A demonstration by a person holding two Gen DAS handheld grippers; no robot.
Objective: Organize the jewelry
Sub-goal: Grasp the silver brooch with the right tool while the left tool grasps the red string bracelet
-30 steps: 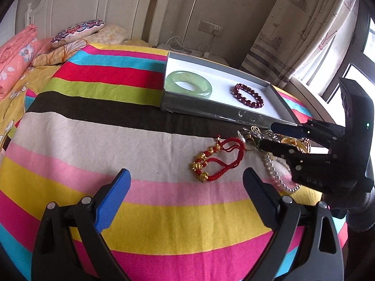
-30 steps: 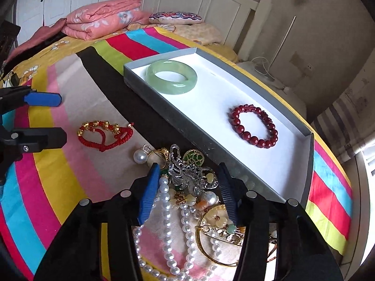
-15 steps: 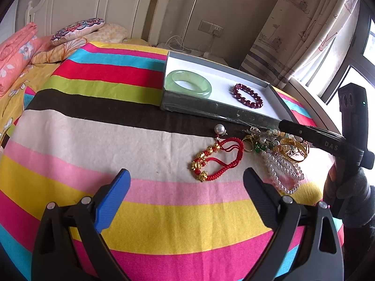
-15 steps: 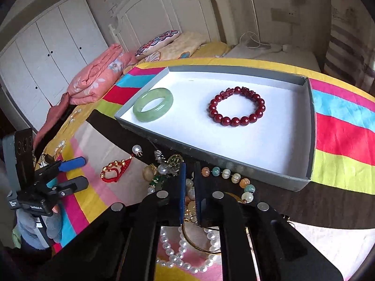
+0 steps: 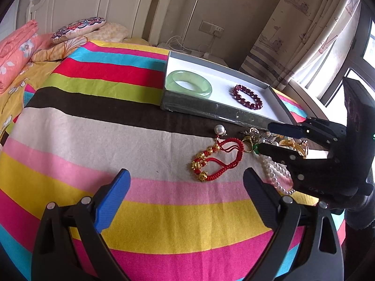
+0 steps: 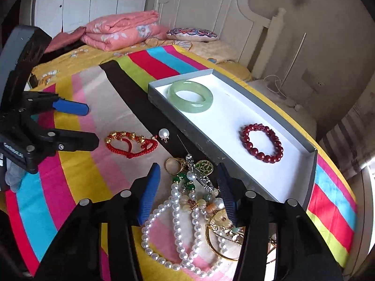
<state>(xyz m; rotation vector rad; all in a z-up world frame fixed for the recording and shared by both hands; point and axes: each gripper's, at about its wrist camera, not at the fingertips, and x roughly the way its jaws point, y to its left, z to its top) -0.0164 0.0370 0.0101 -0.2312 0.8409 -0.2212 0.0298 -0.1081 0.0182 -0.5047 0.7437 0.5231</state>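
A grey box (image 5: 211, 111) with a white floor holds a green bangle (image 5: 194, 91) and a dark red bead bracelet (image 5: 248, 104). In front of it lie a red cord bracelet with gold beads (image 5: 225, 166), a pearl earring (image 5: 219, 130) and a tangled jewelry pile (image 6: 175, 210) of pearl strands, gold rings and pendants. My right gripper (image 6: 188, 167) hovers over the pile's near end; its jaws are opening, with a silver pendant and green beads lying between the fingers, unpressed. My left gripper (image 5: 186, 172) stands open just short of the red cord bracelet, holding nothing.
Everything rests on a bed under a striped, many-coloured cover (image 5: 117, 154). Folded pink bedding (image 6: 121, 30) and a patterned pillow (image 6: 192, 35) lie by the white headboard. Curtains and a window stand at the right in the left wrist view.
The right gripper was open over the pile, then shut and swung toward the box, and now stands open over the pile again. The left gripper has not moved.
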